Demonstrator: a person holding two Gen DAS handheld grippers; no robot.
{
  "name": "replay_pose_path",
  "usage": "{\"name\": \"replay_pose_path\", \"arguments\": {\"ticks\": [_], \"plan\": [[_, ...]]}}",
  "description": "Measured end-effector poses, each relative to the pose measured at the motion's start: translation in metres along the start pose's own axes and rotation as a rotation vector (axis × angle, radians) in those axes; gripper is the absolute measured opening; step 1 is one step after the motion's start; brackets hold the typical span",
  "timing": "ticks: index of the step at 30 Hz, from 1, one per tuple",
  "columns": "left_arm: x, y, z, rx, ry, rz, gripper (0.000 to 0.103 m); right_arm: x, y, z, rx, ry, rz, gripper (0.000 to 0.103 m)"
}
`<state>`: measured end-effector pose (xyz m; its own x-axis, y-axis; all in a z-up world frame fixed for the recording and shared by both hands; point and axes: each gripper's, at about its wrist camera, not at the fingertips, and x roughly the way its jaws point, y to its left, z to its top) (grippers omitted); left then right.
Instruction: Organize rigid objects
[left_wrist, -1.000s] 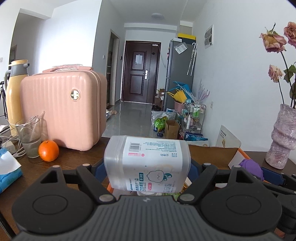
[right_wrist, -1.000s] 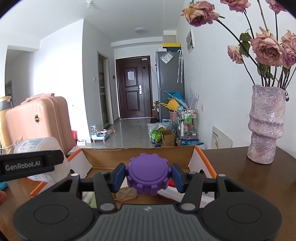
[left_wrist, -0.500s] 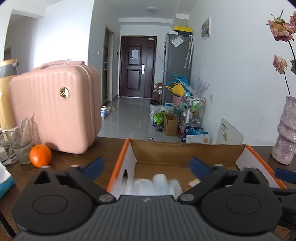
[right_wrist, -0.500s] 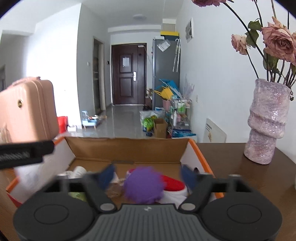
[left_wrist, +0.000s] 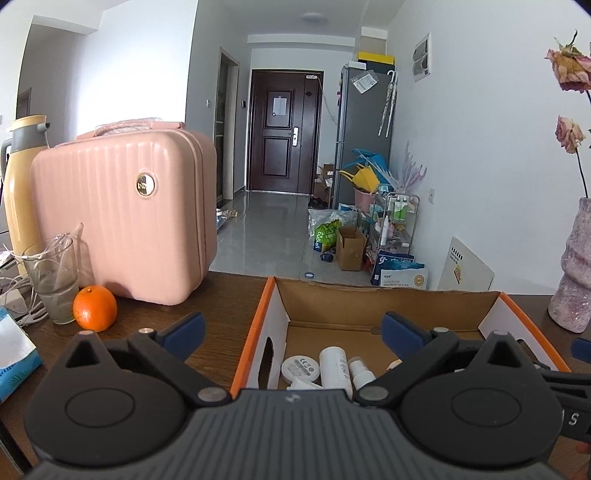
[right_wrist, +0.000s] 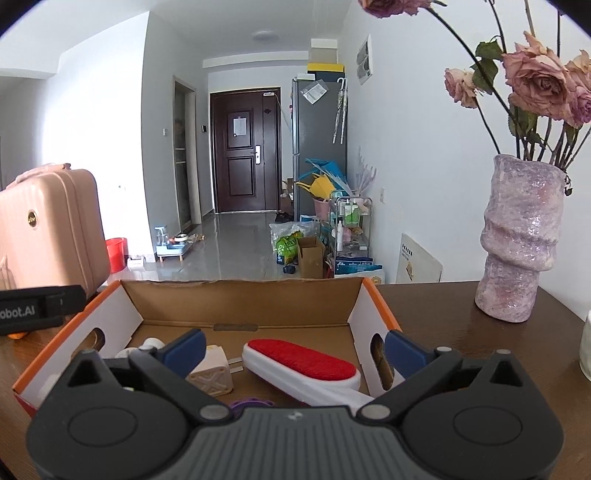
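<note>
Progress looks well along: small white bottles (left_wrist: 332, 367), a lint brush (right_wrist: 301, 360) and a purple disc (right_wrist: 251, 403) are seen in the cardboard box (left_wrist: 255, 332). Left claw (left_wrist: 291, 328) and right claw (right_wrist: 293, 349) are spread apart, just opened, nothing between them. Left on the table (left_wrist: 221, 295) are an orange (left_wrist: 95, 308) and a glass (left_wrist: 53, 280).

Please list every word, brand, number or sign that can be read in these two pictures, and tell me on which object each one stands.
"obot.AI": on the black bar at the left edge of the right wrist view; the start is cut off.
"CE": on the round white disc in the cardboard box.
"S": on the black bar at the right edge of the left wrist view.
Too small or blurred: suitcase badge, door notice, blue packages on the floor.
</note>
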<state>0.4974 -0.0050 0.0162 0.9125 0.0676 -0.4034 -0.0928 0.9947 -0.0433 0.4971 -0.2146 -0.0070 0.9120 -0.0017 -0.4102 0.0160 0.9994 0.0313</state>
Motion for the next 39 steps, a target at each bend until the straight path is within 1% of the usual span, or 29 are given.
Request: {"name": "replay_pose_path", "arguments": {"ticks": [9,16,22,28,31,37,39], "plan": [[-0.028,0.007,-0.003,0.03,-0.037,0.01,0.103,-0.023,-0.005,-0.003,0.0,-0.019,0.0,0.103],[-0.056,0.012,-0.01,0.055,-0.055,-0.003,0.103,-0.053,-0.01,-0.009,0.001,-0.026,0.003,0.103],[-0.092,0.019,-0.02,0.067,-0.087,-0.006,0.103,-0.088,-0.013,-0.017,0.004,-0.04,0.006,0.103],[-0.141,0.031,-0.031,0.06,-0.118,-0.007,0.103,-0.141,-0.013,-0.029,-0.005,-0.105,0.02,0.103],[-0.171,0.035,-0.038,0.067,-0.14,-0.014,0.103,-0.175,-0.014,-0.037,-0.013,-0.14,0.037,0.103],[-0.239,0.046,-0.063,0.088,-0.192,-0.025,0.103,-0.25,-0.017,-0.061,-0.037,-0.207,0.056,0.103],[-0.259,0.053,-0.075,0.078,-0.194,-0.023,0.103,-0.272,-0.018,-0.072,-0.041,-0.217,0.051,0.103]]}}
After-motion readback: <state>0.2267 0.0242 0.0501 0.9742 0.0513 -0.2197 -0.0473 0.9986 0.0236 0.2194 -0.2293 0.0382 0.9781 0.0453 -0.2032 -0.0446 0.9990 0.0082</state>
